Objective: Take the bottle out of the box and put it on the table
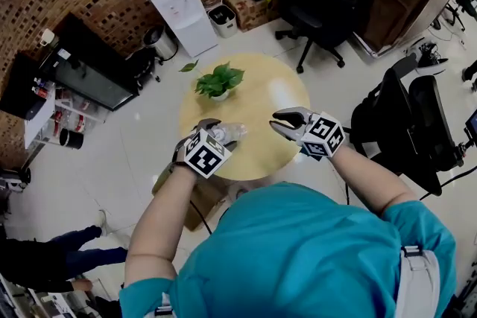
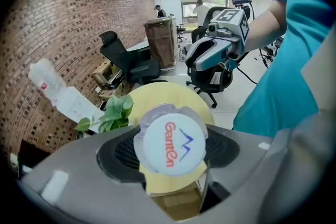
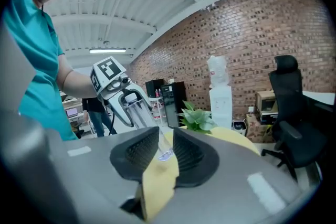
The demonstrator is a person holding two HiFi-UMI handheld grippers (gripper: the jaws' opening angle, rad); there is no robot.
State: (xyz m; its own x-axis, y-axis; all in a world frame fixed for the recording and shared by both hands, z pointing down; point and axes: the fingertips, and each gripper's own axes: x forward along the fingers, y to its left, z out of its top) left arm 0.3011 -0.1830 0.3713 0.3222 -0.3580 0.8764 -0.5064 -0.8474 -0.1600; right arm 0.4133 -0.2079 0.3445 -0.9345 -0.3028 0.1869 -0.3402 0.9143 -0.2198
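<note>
Left gripper (image 1: 212,135) is clamped on the clear plastic bottle with the white printed cap (image 1: 230,132). It's over the lower-left part of the round yellow table (image 1: 262,149), about the middle of the head view. Right gripper (image 1: 277,123) sits just right of it, jaws slightly apart and nothing in them. A leafy green potted plant (image 1: 218,80) stands higher up on the table.

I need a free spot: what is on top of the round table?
A potted plant stands far back on the round table. The left hand-held gripper, its bottle and the right hand-held gripper hide its near part.
</note>
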